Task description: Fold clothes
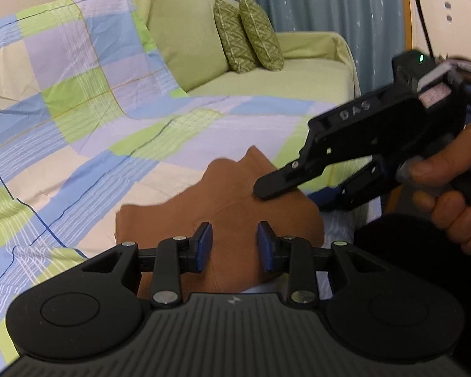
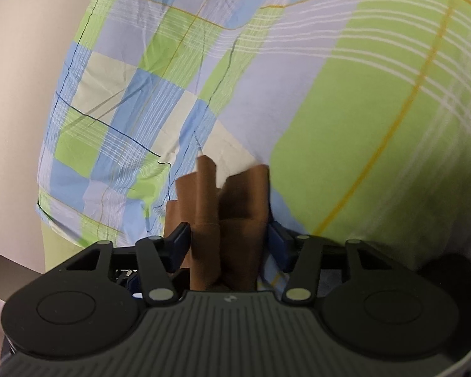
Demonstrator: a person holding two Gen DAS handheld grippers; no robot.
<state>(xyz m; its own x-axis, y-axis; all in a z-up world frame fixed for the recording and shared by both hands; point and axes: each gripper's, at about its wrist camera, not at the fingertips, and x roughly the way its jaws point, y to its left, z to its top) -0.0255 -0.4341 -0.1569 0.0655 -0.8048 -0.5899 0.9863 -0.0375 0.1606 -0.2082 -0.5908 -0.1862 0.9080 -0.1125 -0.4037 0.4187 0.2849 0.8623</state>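
Tongs [image 2: 229,245] around bunched brown cloth [image 2: 232,207]

Left gripper [image 1: 234,245]: your jaws stand apart, blue pads [image 1: 204,245] facing each other with a clear gap between; both tilt downward.

Right gripper [image 1: 293,188]: seen from the left wrist view, it reaches in from the right, upper finger [image 1: 276,183] stretched forward and angled down, lower finger behind it. In its own view [image 2: 229,245], the jaws are partly parted with brown fabric [image 2: 232,220] bunched between the pads.

Right hand [image 1: 452,194]: your fingers wrap the handle, thumb on top.
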